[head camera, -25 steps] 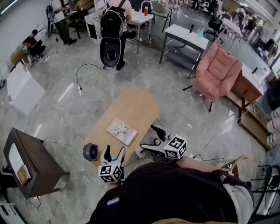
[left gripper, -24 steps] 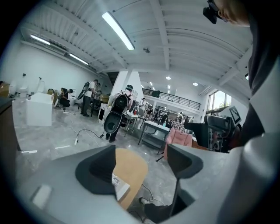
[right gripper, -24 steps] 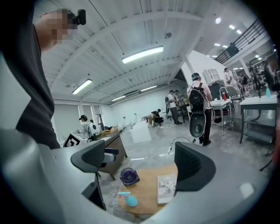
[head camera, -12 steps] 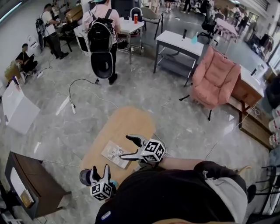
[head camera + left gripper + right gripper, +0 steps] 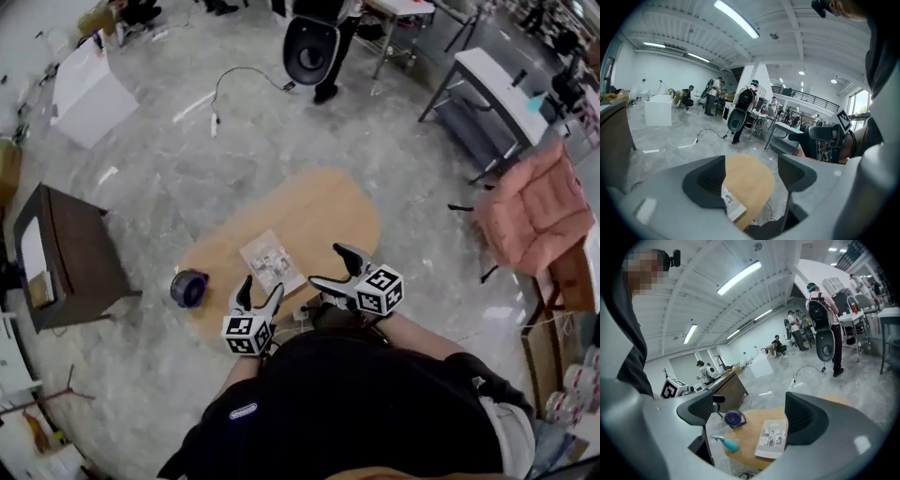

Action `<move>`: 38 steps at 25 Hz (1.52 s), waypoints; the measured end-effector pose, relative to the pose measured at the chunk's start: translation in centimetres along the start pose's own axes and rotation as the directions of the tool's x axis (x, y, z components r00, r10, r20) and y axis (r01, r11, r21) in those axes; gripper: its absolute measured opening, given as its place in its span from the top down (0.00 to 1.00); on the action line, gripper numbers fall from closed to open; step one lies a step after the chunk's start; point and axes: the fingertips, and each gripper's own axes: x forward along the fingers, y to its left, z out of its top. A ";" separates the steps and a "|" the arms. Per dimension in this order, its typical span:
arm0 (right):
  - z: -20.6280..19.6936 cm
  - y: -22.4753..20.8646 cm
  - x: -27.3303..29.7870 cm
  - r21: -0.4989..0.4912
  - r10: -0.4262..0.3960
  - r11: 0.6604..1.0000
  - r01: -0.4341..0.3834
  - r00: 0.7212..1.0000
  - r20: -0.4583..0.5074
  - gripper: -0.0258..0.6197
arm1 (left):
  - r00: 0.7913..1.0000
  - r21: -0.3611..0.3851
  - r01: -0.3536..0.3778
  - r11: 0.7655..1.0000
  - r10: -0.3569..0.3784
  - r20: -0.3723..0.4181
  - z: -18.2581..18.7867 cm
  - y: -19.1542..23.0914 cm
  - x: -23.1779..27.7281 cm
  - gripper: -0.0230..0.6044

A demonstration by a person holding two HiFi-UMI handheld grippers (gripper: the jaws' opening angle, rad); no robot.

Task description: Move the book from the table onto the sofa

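Just ahead of the left gripper [image 5: 262, 286], a thin white book [image 5: 273, 263] lies on an oval wooden table [image 5: 328, 206]. That gripper and the right gripper [image 5: 326, 264] both gape empty.

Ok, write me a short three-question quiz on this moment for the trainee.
1. True or false: the book lies on the table.
2. The left gripper is: A open, with nothing gripped; B shut on the book; C shut and empty.
3. What colour is the sofa?
Key: 1 true; 2 A; 3 pink.
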 end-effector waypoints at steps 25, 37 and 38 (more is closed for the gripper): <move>-16.3 -4.0 11.4 0.159 0.205 0.976 -0.151 0.888 -0.411 0.21 | 0.948 -0.438 -0.236 0.868 0.105 -0.302 -16.2 10.1 1.1 0.40; -27.2 -6.7 17.6 0.167 0.251 0.968 -0.189 0.792 -0.556 0.22 | 0.897 -0.447 -0.337 0.829 0.137 -0.421 -26.2 15.5 8.1 0.40; -28.1 -7.4 18.1 0.173 0.238 0.970 -0.169 0.790 -0.565 0.22 | 0.894 -0.450 -0.342 0.825 0.137 -0.427 -26.9 15.9 8.6 0.40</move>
